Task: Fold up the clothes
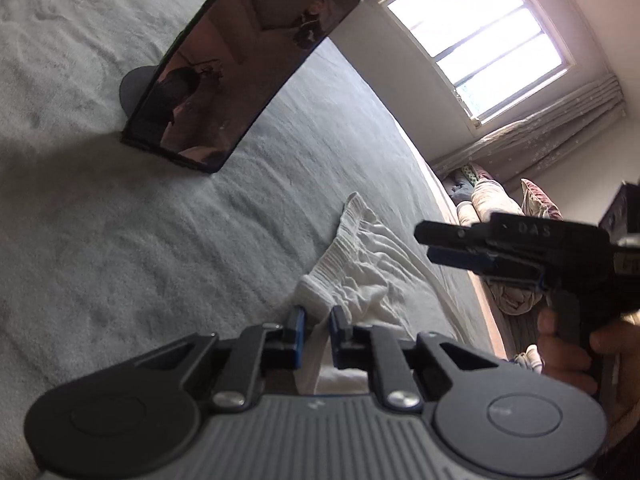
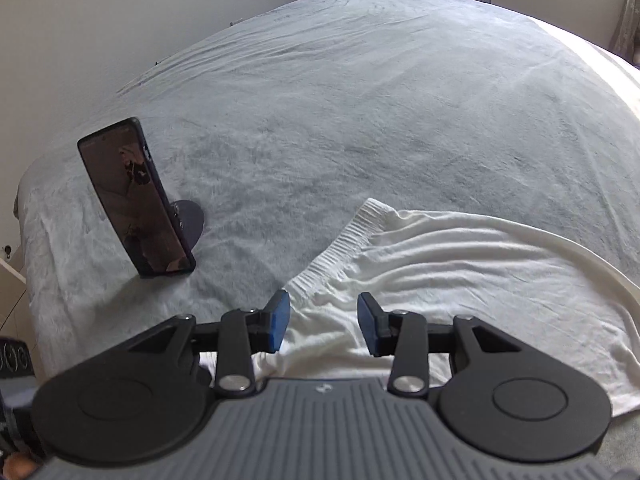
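A white garment (image 1: 360, 276) with a ribbed band lies rumpled on the pale bedspread (image 1: 140, 240). My left gripper (image 1: 318, 314) is shut on a thick fold of it beside the ribbed edge; cloth fills the narrow gap between the blue pads. The right wrist view shows the same garment (image 2: 460, 280) spread flat, its ribbed band (image 2: 340, 248) running up to the left. My right gripper (image 2: 323, 304) hovers over the garment's near left part, open, with nothing pinched. It also shows in the left wrist view as the right gripper (image 1: 426, 245), held by a hand (image 1: 568, 356) above the bed's edge.
A dark phone (image 2: 132, 200) leans on a round stand (image 2: 192, 220) at the bed's left; it is the phone (image 1: 240, 64) beyond the garment. A window (image 1: 480, 36), curtain and piled bedding (image 1: 492, 208) lie past the bed's right edge. A wall borders the far side.
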